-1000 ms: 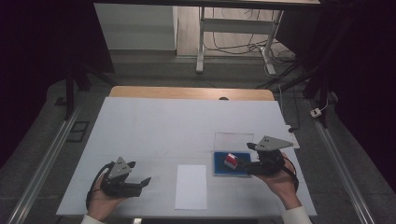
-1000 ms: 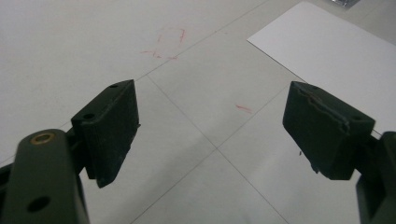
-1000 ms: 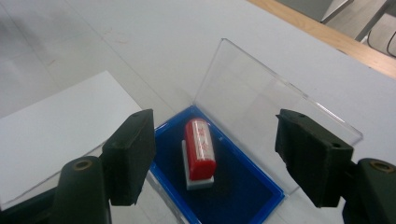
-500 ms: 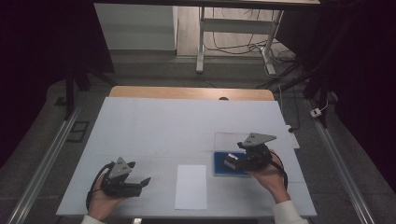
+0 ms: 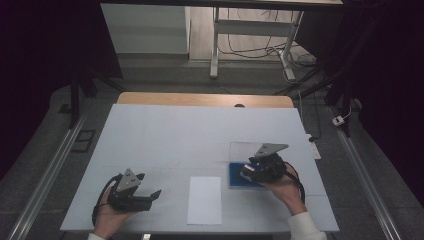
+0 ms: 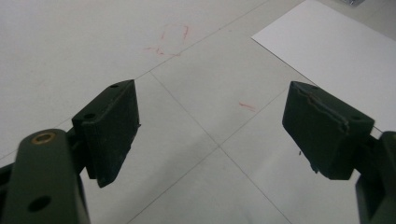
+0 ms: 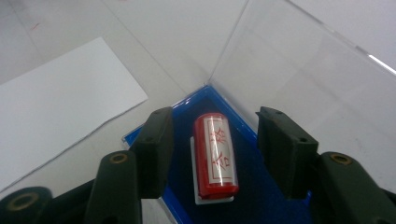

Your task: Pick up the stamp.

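A red cylindrical stamp (image 7: 215,156) with red characters on a white label lies in a blue box (image 7: 261,196), whose clear lid (image 7: 299,79) stands open behind it. My right gripper (image 7: 215,116) reaches down into the box with one jaw on each side of the stamp. Its jaws have just been closing, but a gap still shows on both sides, so it is open. In the high view the right gripper (image 5: 248,171) sits over the blue box (image 5: 234,179) at the right. My left gripper (image 5: 154,195) rests near the front left, open and holding nothing (image 6: 210,100).
A white sheet of paper (image 5: 205,200) lies flat between the two hands, near the table's front edge (image 5: 200,231). Faint red pen marks (image 6: 170,39) show on the table surface ahead of the left gripper. A wooden strip (image 5: 205,99) runs along the far edge.
The right gripper has moved left and down onto the blue box, covering the red stamp that showed beside it before. The left gripper has not moved.
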A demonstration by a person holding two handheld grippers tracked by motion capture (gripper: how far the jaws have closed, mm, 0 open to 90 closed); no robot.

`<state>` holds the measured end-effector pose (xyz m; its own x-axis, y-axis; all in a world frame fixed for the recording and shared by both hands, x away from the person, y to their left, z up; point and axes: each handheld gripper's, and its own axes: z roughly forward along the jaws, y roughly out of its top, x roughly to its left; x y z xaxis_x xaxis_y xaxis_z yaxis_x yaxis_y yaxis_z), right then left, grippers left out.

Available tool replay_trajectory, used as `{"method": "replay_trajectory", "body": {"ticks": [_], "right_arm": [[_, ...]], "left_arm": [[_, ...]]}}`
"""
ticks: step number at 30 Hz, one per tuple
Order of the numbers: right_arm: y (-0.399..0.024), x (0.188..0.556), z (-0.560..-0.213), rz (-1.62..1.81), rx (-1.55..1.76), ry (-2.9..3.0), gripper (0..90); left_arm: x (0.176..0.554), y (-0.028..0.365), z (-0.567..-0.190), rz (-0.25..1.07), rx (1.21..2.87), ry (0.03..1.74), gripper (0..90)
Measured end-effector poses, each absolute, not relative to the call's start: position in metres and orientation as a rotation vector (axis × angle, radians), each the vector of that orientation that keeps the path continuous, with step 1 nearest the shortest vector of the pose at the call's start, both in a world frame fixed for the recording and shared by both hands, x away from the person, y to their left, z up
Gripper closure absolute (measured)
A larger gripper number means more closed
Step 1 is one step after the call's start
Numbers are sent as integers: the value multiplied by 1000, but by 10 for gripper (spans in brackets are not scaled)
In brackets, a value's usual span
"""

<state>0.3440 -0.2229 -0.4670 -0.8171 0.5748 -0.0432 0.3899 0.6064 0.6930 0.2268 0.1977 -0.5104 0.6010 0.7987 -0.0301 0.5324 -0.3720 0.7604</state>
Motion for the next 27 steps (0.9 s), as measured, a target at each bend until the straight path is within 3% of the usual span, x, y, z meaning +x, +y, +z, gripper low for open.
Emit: {"method": "replay_trajectory", "body": {"ticks": [11,18,27], "right_arm": [[-221,344,-470,971,787,2590,554],[-222,344,-473,952,786,2598,667],[-222,343,-473,960,768,2596,697]], "left_arm": [[228,199,-511,448,2067,1055,195],[228,199,-511,450,2071,1054,195],[227,199,-510,453,2069,1054,196]]}}
